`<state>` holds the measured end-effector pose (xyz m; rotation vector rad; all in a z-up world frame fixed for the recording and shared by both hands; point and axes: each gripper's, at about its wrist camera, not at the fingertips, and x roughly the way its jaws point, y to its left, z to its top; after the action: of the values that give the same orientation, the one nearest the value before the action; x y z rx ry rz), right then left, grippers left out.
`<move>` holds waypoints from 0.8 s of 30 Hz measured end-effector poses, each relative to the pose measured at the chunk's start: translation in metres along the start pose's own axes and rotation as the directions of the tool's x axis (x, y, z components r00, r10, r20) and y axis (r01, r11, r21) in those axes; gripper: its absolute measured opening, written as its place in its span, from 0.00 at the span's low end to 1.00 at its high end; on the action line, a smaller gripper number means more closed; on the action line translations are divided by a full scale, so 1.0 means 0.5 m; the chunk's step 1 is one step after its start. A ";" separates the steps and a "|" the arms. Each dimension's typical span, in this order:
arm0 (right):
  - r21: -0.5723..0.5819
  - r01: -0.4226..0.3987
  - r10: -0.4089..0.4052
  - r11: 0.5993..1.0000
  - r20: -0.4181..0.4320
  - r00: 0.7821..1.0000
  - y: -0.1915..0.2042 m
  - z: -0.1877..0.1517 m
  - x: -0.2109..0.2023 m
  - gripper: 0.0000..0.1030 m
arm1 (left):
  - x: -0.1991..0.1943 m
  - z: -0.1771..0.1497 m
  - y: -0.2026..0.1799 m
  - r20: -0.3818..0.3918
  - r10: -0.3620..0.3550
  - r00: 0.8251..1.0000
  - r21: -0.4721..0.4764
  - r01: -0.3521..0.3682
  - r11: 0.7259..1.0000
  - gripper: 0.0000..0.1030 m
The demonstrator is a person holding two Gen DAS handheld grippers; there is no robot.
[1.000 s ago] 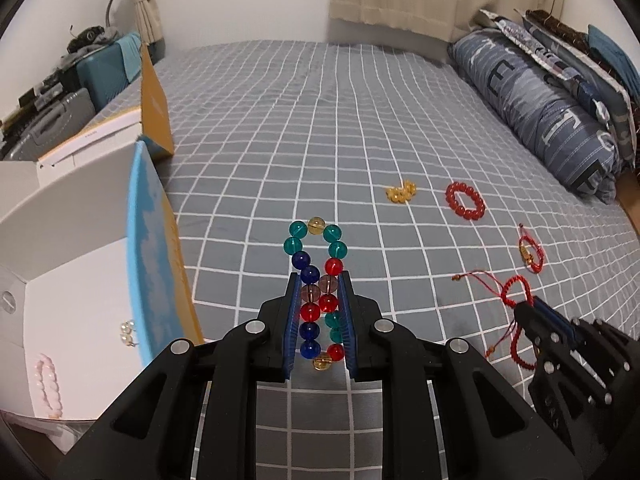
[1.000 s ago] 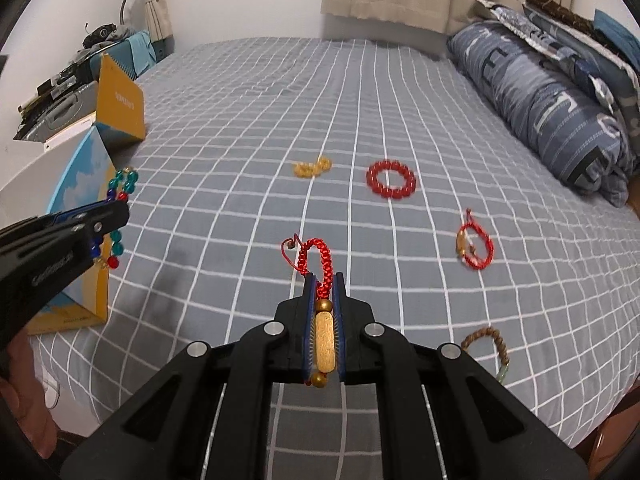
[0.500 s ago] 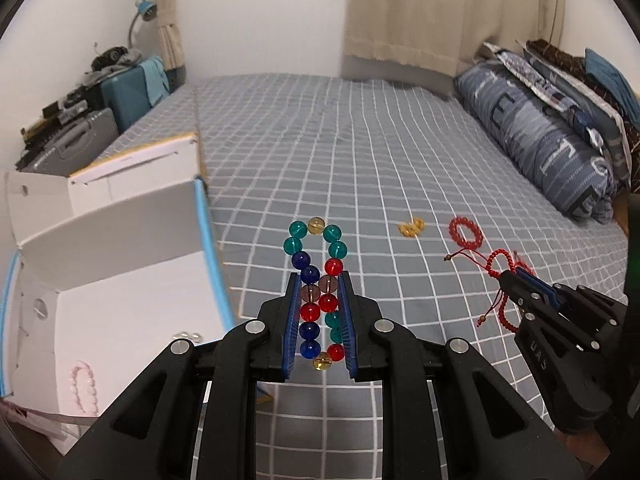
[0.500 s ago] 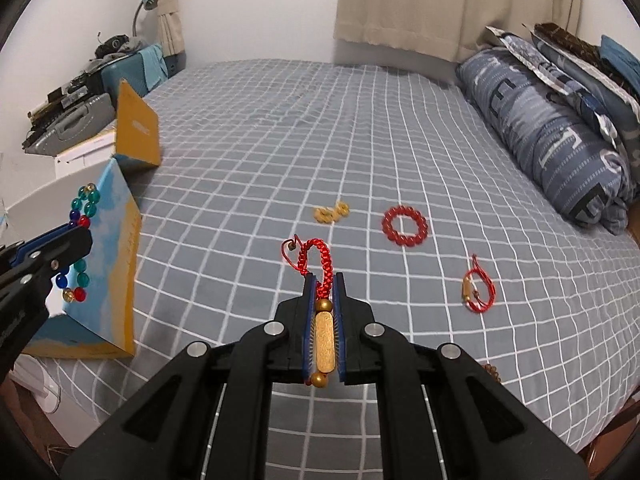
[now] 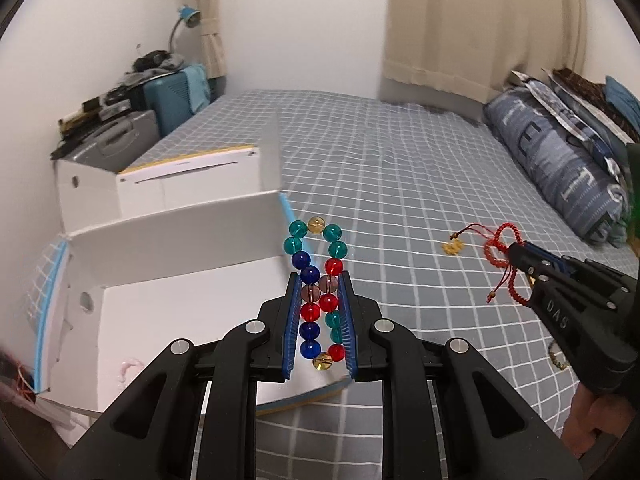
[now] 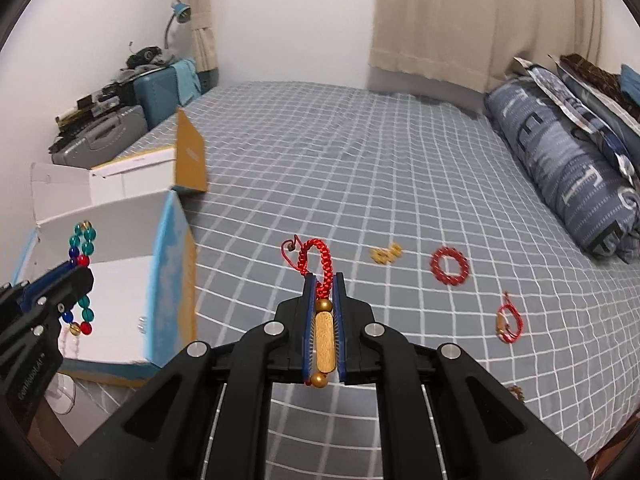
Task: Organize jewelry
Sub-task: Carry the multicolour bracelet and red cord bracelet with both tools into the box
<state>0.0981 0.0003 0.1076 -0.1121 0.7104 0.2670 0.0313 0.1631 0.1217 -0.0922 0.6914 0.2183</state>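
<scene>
Blue-padded fingers [image 5: 294, 320] of the left gripper [image 5: 319, 284] are clamped on a multicoloured glass-bead bracelet [image 5: 318, 276], squeezing the loop flat so teal and amber beads stick out past the tips toward 12 o'clock. This gripper points level and forward, with the bracelet above the open white cardboard box [image 5: 168, 280] that fills the view from 8 to 10 o'clock. In the right wrist view, the right gripper [image 6: 323, 280] pinches a red braided cord bracelet [image 6: 318, 264] by its gold tube bead, the red loop standing up beyond the tips. It is held above the grey checked bedspread [image 6: 320, 168]. On the cover lie a small gold piece [image 6: 385, 255] at 1 o'clock, a red bead bracelet [image 6: 449, 266] at 2 o'clock and another red cord bracelet [image 6: 509, 319] at 3 o'clock.
</scene>
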 end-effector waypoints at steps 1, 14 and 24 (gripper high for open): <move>-0.003 -0.007 0.007 1.000 0.002 1.000 0.009 0.003 0.000 0.07 | -0.004 0.001 0.016 0.003 0.011 1.000 -0.010 -0.011 1.000 0.17; -0.083 -0.095 0.096 0.992 0.007 0.995 0.165 0.019 0.015 0.07 | -0.019 -0.009 0.167 0.002 0.123 0.992 -0.105 -0.122 0.987 0.17; -0.131 -0.175 0.175 0.976 -0.012 0.984 0.287 0.021 0.041 0.07 | -0.006 -0.035 0.251 -0.027 0.192 0.981 -0.148 -0.194 0.970 0.17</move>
<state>0.0796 0.1440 0.1001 -0.1752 0.7040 0.4830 -0.0107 0.2819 0.1087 -0.1704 0.6958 0.4576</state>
